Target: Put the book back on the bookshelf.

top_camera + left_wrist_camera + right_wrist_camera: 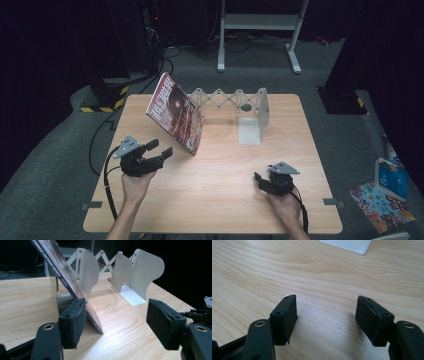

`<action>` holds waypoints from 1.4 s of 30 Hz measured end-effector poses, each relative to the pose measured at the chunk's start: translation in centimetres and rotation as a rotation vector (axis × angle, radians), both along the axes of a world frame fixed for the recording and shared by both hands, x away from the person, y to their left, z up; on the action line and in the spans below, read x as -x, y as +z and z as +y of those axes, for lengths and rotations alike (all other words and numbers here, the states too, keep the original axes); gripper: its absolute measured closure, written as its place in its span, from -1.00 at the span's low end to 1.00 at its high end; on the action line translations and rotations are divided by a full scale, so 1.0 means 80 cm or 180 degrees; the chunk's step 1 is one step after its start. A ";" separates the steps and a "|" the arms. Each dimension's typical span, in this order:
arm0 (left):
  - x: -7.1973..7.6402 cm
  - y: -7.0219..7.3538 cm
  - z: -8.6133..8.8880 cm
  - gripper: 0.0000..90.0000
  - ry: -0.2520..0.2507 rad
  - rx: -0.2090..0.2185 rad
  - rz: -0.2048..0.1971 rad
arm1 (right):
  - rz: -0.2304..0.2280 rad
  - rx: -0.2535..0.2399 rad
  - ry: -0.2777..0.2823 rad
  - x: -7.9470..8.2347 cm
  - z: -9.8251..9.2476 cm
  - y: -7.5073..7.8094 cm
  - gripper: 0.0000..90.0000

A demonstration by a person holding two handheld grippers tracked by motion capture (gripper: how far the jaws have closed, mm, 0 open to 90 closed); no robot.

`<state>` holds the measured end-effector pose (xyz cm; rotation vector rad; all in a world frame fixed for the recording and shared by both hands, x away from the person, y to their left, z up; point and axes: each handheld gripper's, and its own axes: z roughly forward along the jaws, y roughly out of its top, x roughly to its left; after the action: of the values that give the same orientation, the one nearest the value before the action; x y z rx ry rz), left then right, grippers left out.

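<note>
The left hand-held gripper (159, 148) sits at the lower left of the high view, its jaws spread wide with nothing between them, aimed up and right toward the leaning magazine. In the left gripper view its left pad (73, 320) stands right at the magazine's lower edge; whether it touches I cannot tell. The right hand-held gripper (260, 179) rests at the lower right of the high view, jaws also wide and bare over plain wood in the right gripper view.

Largest of all is the wooden surface (215, 170), filling the middle of the high view. Next comes the white expandable book rack (235, 102) at the upper centre, its scissor links stretched out and its flat base plate lying on the wood. The magazine (175, 111), red-covered, stands tilted just left of centre, its top leaning against the rack's left end and its lower corner on the surface, close to the left hand-held gripper's jaws.
</note>
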<state>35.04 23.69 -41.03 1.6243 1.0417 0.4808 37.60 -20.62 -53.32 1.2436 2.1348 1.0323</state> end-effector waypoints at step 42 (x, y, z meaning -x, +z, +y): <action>-0.007 -0.063 -0.028 -0.31 -0.0159 -0.0345 0.0305 | 0.0005 0.0003 -0.0018 -0.001 0.000 0.000 -0.25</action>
<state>35.64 21.41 -46.05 1.7798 1.0586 0.4360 37.65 -20.60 -53.30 1.2496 2.1315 1.0281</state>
